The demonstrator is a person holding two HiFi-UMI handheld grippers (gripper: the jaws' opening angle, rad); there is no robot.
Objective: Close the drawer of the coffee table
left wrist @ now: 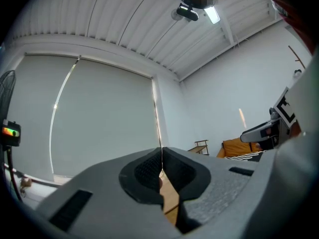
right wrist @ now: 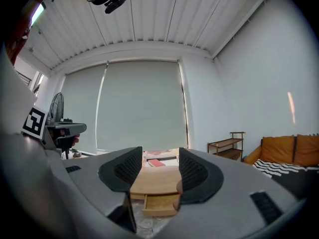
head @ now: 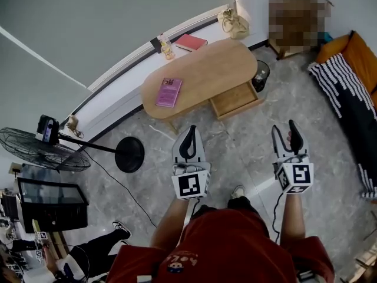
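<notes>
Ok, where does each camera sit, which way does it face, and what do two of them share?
Head view: on the person's head, facing steeply down at the coffee table and its open drawer; both forearms, left gripper and right gripper show.
Left gripper view: on that gripper, facing level toward the window blind; its shut jaws show.
Right gripper view: on that gripper, facing level at the table; its open jaws frame the drawer.
Shared: head and right gripper views show the drawer.
</notes>
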